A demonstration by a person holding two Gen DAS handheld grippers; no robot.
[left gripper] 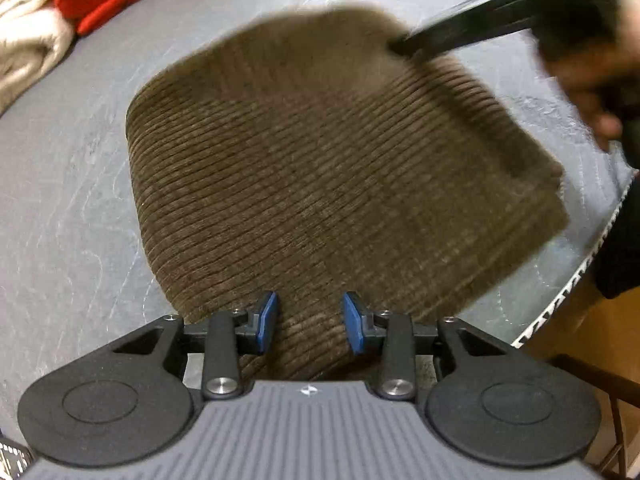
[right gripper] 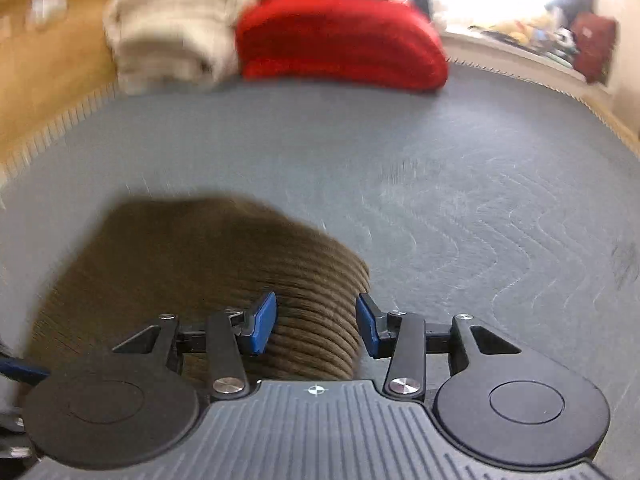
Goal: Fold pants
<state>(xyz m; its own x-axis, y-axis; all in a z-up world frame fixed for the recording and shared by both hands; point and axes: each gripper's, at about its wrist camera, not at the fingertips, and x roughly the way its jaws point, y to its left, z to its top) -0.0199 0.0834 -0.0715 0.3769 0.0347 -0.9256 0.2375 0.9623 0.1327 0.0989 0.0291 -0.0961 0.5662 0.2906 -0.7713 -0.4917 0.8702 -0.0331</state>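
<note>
Nearest us, the left gripper (left gripper: pixel 310 322) hangs low over the near edge of the pants (left gripper: pixel 320 184) — its blue pads stand apart with brown corduroy showing between them, nothing pinched. The pants lie folded into a compact block on the grey mat (left gripper: pixel 80 208), ribs running across.

From the right wrist view we see the right gripper (right gripper: pixel 316 322) over the right-hand end of the pants (right gripper: pixel 192 268), pads likewise spread apart and gripping nothing; we cannot tell whether they touch the cloth. To its right, bare grey mat (right gripper: pixel 460 200) with wavy stitching.

In the left view the right gripper (left gripper: pixel 404 46) shows blurred at the far right corner of the pants.

Farther off — at the far edge of the mat — a red folded cloth (right gripper: pixel 340 40) sits just beside a cream folded cloth (right gripper: pixel 172 36), seemingly touching. Wooden floor (right gripper: pixel 44 92) lies beyond the mat's left edge.
</note>
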